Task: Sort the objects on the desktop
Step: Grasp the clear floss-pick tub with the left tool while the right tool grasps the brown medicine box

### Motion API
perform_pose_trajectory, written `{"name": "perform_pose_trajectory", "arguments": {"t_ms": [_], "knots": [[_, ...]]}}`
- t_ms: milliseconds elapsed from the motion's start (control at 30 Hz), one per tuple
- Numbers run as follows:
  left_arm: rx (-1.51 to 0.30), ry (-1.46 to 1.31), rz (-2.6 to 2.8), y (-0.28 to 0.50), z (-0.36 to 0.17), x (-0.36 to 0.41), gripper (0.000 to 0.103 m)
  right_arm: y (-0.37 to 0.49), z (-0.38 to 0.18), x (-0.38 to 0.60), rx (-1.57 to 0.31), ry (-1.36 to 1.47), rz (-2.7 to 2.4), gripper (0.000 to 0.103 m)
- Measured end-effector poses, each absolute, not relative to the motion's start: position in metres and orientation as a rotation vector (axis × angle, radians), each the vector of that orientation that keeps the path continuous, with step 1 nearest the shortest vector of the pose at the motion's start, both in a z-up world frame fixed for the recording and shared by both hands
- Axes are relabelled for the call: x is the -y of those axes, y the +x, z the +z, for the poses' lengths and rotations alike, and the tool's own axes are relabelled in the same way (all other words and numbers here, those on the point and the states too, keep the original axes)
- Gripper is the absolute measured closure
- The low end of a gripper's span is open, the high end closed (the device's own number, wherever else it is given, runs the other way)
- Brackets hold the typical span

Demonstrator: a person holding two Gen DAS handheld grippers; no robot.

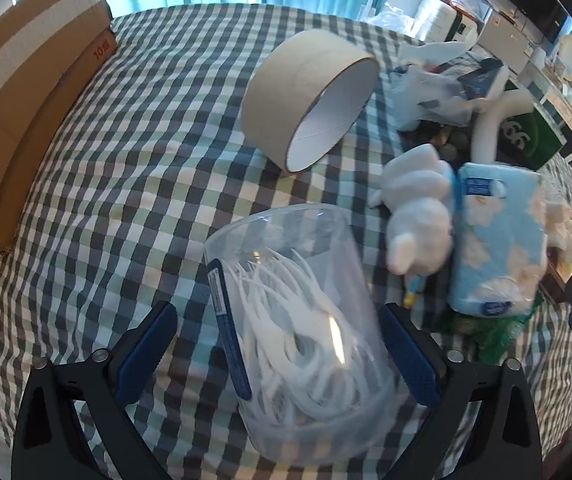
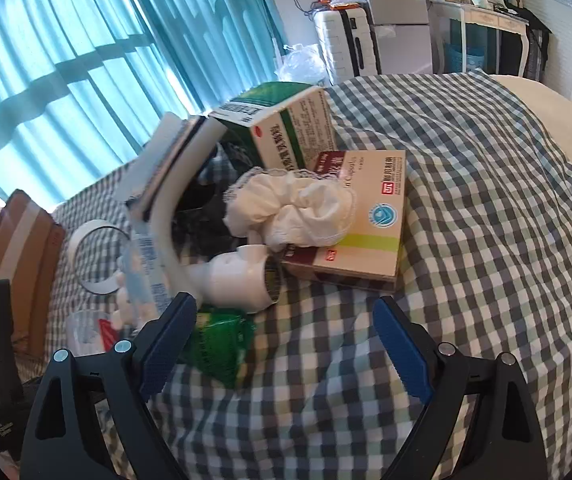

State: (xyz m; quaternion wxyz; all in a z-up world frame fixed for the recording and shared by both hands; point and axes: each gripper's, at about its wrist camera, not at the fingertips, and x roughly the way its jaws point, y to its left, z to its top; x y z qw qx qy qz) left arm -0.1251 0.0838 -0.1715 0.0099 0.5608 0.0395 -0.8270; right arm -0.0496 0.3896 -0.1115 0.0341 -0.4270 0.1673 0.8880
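My left gripper (image 1: 278,344) is open, its blue pads on either side of a clear plastic tub (image 1: 297,320) of white floss picks, with a gap on the left side. Behind it lies a cardboard tape core (image 1: 305,96). To the right are a white plush toy (image 1: 417,208) and a blue tissue pack (image 1: 497,240). My right gripper (image 2: 286,344) is open and empty above the checked cloth (image 2: 465,200). Ahead of it lie a white scrunchie (image 2: 293,208) on a beige medicine box (image 2: 369,236), a green-and-white medicine box (image 2: 286,124), a white bottle (image 2: 242,276) and a green packet (image 2: 222,344).
Flat cardboard boxes (image 1: 18,92) lie at the left edge of the cloth. A pile of bags and a green box (image 1: 533,132) sits at the far right. A suitcase (image 2: 345,44) and a small fridge (image 2: 399,20) stand beyond the surface.
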Motion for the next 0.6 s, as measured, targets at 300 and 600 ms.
{"name": "perform_pose_trajectory", "arguments": {"t_ms": [300, 600], "knots": [[0.023, 1.753, -2.662, -0.109, -0.167, -0.096, 0.033, -0.05, -0.123, -0.436, -0.679, -1.264, 2.619, 0.016], [-0.033, 1.762, -2.644, -0.106, -0.163, -0.075, 0.033, -0.074, -0.128, -0.407, -0.39, -1.327, 2.638, 0.017]]}}
